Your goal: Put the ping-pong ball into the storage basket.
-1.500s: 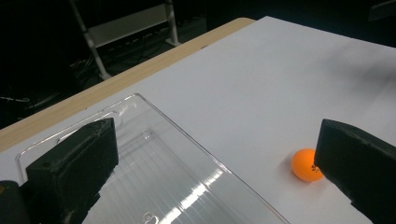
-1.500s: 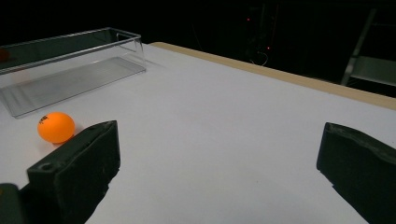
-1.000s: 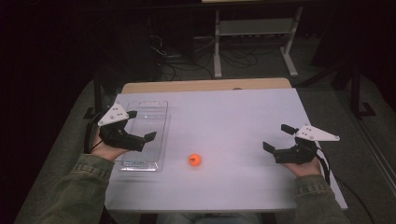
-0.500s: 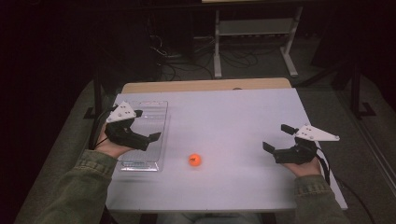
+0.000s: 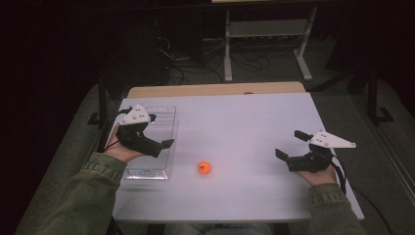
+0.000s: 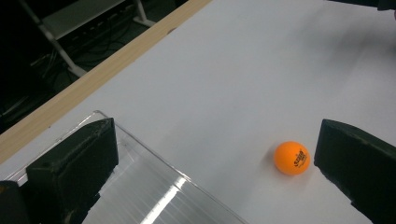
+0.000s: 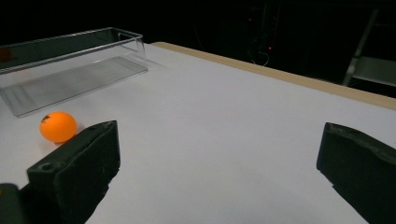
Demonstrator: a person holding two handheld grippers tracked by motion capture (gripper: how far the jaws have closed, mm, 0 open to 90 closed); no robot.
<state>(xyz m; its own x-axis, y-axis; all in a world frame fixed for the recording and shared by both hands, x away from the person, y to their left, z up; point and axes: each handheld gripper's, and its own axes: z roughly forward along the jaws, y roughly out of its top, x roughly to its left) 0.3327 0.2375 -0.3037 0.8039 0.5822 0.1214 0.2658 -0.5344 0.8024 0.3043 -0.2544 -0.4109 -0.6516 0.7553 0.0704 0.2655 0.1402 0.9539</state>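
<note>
Where the white table (image 5: 235,127) ends, dark room surrounds its wooden edge (image 5: 215,90).

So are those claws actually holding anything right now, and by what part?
Nothing is held. Both the left claw and the right claw are open and empty; the orange ball lies free on the table, beside the clear tray.

High view overhead, far; gripper views low, near; all share ball (image 5: 204,167).

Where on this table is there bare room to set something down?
Free: the white table between the orange ball and right gripper, and the far half beside the clear tray. Crowded: the left, where the left gripper hangs over the tray.
</note>
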